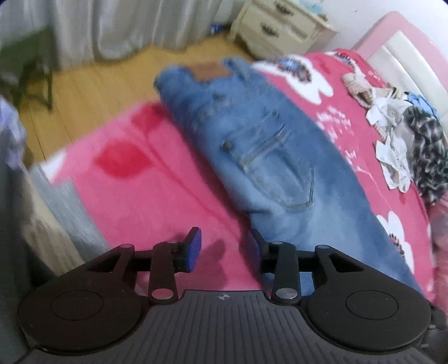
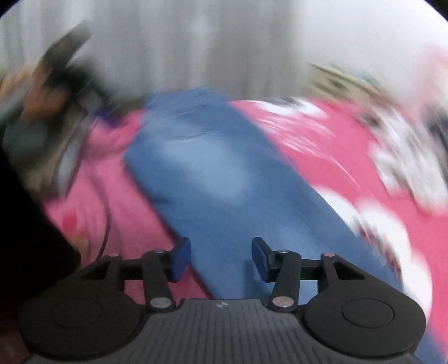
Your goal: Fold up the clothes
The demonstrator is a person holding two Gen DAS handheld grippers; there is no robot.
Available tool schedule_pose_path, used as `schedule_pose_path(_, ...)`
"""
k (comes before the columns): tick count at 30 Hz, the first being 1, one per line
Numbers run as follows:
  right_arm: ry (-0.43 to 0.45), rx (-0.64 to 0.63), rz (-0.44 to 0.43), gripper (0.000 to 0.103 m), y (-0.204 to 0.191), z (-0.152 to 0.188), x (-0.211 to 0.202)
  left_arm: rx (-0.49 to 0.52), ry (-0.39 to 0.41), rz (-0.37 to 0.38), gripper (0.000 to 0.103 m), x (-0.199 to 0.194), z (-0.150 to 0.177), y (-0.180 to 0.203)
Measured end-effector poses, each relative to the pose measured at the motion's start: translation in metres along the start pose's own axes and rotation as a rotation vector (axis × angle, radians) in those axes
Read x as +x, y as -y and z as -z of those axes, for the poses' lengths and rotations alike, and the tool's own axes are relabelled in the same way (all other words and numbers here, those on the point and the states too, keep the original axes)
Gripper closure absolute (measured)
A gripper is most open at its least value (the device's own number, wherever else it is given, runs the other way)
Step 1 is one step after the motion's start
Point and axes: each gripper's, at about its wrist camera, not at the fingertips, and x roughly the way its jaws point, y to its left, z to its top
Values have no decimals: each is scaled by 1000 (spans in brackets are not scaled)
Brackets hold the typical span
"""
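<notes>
A pair of blue jeans (image 1: 260,156) lies lengthwise on a pink flowered bedspread (image 1: 134,179), waistband with a brown patch at the far end near the bed's edge. My left gripper (image 1: 224,249) is open and empty, low over the bedspread beside the jeans' near left edge. In the blurred right wrist view the jeans (image 2: 212,173) stretch away from me. My right gripper (image 2: 221,259) is open and empty over the near end of the jeans. The other gripper and a hand show blurred in the right wrist view at the far left (image 2: 56,92).
A heap of other clothes (image 1: 406,134) lies on the bed at the right. Beyond the bed are a wooden floor (image 1: 92,81), a cream nightstand (image 1: 280,25), grey curtains (image 1: 112,25) and a dark chair (image 1: 30,64). A pink headboard (image 1: 403,42) stands at the far right.
</notes>
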Motion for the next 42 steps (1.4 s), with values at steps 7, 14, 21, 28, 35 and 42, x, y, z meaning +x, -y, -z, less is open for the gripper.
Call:
schedule_pose_path(7,226,929,306,47,91,115,-132,158,80,-1,50,12,-2,58)
schedule_pose_path(14,415,1503,648,44,102,243,-209,326,98,-151,50,65,13,101)
schedule_pose_path(21,562,1557,680,46,125,280,-205,284,92,-183,49,70,10,102)
schedule_pose_path(28,639,1448,765,45,151,274,-195,266,87,-211,49,74,11,107)
schedule_pose_path(35,691,1445,773,67,157,270,-194,297,83,-234,49,77,12,111)
schedule_pose_path(42,690,1405,767,93,147,254,-205,319,87,-235,49,77,13,111)
